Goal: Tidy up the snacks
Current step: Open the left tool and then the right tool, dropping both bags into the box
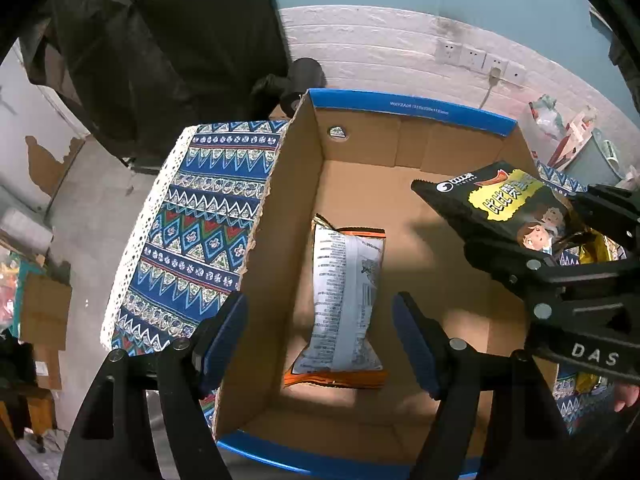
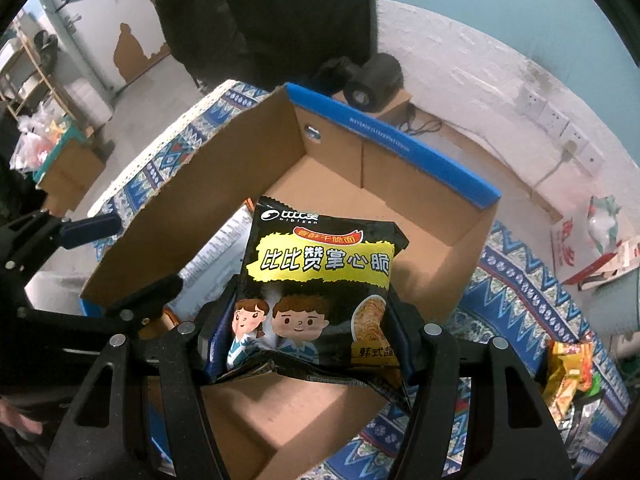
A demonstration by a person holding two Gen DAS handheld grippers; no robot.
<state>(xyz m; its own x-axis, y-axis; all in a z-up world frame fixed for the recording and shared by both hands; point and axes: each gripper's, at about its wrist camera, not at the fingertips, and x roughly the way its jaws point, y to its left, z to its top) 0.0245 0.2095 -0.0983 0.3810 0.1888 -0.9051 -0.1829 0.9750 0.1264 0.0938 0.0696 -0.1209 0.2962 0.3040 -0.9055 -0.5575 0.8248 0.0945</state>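
Two snack packets are in play. One, an orange-edged packet (image 1: 344, 304), lies printed-back up on the floor of the cardboard box (image 1: 400, 136), at centre frame, below the left tongs (image 1: 320, 344), which stand wide and empty. The right tongs (image 2: 308, 344) pinch the black noodle packet (image 2: 320, 280) by its crumpled lower edge, over the box. It looks light, crinkly and slippery, with brittle contents; gripping the seam seems safest. More packets (image 2: 568, 372) wait on the patterned tablecloth (image 1: 192, 232) at lower right; the box walls crowd the approach.
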